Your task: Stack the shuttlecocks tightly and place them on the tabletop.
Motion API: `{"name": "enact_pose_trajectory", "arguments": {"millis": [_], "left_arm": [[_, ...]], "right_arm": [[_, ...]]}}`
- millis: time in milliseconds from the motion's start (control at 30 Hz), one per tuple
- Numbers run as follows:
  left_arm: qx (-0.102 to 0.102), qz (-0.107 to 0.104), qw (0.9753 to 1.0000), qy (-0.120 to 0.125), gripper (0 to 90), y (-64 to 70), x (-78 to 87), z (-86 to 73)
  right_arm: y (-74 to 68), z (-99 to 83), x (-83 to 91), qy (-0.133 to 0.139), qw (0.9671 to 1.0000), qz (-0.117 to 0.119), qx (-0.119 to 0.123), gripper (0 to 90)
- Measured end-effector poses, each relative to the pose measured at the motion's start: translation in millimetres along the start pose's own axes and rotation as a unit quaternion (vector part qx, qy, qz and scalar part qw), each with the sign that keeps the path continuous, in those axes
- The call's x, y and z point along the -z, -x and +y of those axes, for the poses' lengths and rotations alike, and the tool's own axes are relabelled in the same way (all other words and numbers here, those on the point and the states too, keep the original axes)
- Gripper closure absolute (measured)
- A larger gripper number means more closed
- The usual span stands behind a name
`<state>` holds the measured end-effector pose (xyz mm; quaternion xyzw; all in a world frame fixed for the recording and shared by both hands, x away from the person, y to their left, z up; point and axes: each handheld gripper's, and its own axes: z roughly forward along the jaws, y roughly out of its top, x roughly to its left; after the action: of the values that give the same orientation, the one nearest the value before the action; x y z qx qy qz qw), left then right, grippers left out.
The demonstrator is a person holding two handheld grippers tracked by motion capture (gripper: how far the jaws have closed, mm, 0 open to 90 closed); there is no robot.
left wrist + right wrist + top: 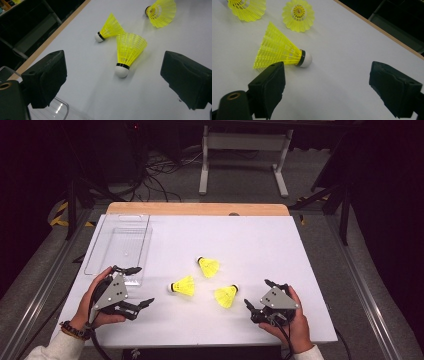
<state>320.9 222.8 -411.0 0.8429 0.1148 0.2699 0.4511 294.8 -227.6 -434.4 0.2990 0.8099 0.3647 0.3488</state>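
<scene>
Shuttlecocks: three yellow ones lie on their sides on the white table point(300, 250), between the two grippers.
Left gripper point(136, 287): jaws spread wide, holding nothing; nearest shuttlecock point(183, 286) lies just ahead of it, cork toward the jaws, apart from them.
Right gripper point(259, 294): jaws spread, empty; right shuttlecock point(226, 295) lies just beside its left jaw, no contact that I can make out.
Far shuttlecock point(208, 266): beyond both, well ahead of either gripper.
Clear tray point(120, 245): just beyond the left gripper.
</scene>
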Motion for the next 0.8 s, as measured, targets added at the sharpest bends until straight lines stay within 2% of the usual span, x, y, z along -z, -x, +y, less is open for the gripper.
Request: {"name": "enact_pose_trajectory", "arguments": {"millis": [333,500,800], "left_arm": [[0.016,0.013,0.9997,0.011,7.6,2.2,9.7,-13.3],[0.026,0.022,0.9993,0.014,7.3,4.8,14.9,-21.5],[0.039,0.017,0.9991,0.008,6.9,12.0,24.6,-38.1]], "right_arm": [[-3.1,2.9,1.2,0.009,1.0,0.0,-0.002,13.1],[-5.1,4.4,3.5,0.02,0.9997,-0.01,-0.006,12.9],[-13.7,10.1,0.7,0.023,0.9997,0.001,-0.01,10.2]]}}
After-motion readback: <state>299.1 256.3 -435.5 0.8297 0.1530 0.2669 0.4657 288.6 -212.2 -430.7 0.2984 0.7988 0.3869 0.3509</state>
